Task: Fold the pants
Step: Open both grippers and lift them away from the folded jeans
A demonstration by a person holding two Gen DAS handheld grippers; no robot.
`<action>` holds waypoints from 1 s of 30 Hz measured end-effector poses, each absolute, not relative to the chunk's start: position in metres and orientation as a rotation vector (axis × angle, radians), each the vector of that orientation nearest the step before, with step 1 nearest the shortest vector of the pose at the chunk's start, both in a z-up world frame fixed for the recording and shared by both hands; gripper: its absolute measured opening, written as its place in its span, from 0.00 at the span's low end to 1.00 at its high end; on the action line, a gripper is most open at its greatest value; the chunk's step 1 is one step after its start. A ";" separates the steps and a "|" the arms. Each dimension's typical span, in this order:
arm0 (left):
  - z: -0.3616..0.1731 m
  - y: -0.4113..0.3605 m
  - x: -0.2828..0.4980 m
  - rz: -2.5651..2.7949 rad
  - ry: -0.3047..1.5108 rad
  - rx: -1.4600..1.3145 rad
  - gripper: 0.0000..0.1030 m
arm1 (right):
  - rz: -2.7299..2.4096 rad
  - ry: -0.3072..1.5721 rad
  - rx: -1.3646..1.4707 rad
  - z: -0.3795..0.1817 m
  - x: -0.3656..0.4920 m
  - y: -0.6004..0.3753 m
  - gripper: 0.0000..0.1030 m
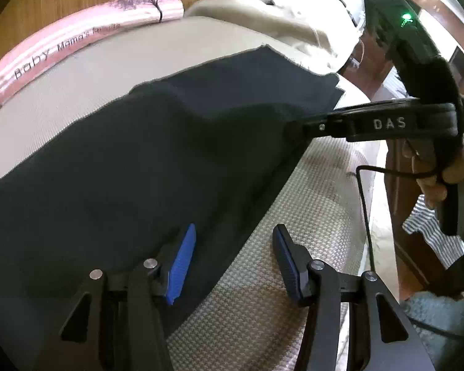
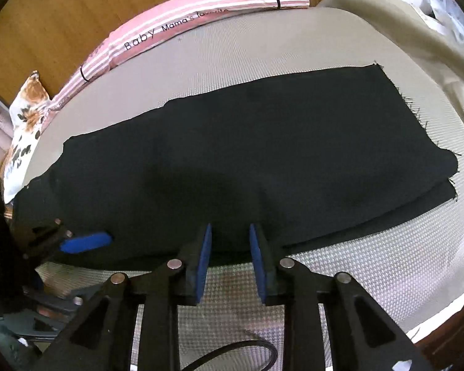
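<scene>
Across the grey textured mattress (image 2: 294, 46) the black pants (image 2: 247, 154) lie flat, one leg laid on the other, with the frayed hems at the end farthest from the pink striped pillow (image 2: 176, 15) that runs along the mattress's far edge. Nearest the pants' near long edge, the right claw (image 2: 229, 262) sits with its blue pads apart, the fabric edge lying in the gap between them but not clamped. Toward the waist end of the pants, the left claw (image 1: 232, 262) is also spread wide, one pad over the cloth and the other over bare mattress, gripping nothing.

The layers do not match at the hem end: the lower leg sticks out beyond the upper one. My judgement is that a pinch along the near edge could catch only the top layer, so lifting would peel the legs apart rather than carry both over. With both claws on the same long edge and the hem end unsupported, a fold started here could also drag that end crooked. A black cable (image 2: 247, 349) trails near the right claw and could snag the cloth.
</scene>
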State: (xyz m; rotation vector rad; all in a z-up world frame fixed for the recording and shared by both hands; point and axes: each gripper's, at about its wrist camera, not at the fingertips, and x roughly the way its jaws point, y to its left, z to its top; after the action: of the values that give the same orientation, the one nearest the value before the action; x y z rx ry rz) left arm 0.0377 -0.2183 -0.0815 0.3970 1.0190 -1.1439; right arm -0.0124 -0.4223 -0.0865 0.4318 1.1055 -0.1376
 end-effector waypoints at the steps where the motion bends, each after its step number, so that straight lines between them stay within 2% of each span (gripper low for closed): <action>1: -0.081 -0.219 0.038 -1.146 1.026 0.401 0.51 | -0.138 1.110 0.427 -0.086 -0.014 -0.423 0.21; 13: -0.063 -0.214 0.042 -1.145 0.995 0.324 0.52 | -0.240 1.056 0.476 -0.068 -0.026 -0.450 0.28; 17: -0.077 -0.215 0.043 -1.159 1.083 0.342 0.52 | -0.246 1.049 0.470 -0.060 -0.017 -0.457 0.29; 21: -0.075 -0.206 0.041 -1.167 1.083 0.351 0.52 | -0.220 1.036 0.454 -0.050 0.006 -0.449 0.35; 24: -0.065 -0.192 0.044 -1.176 1.082 0.295 0.52 | -0.165 1.038 0.421 -0.045 0.027 -0.434 0.35; 30: -0.039 -0.138 0.070 -0.949 0.960 0.199 0.52 | 0.090 1.073 0.385 -0.044 0.090 -0.375 0.44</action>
State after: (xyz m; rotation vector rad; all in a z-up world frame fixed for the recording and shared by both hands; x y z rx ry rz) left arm 0.0696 -0.1383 -0.0387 0.1988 0.9601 -0.9489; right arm 0.0897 -0.3747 -0.0442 0.3846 1.0731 0.0903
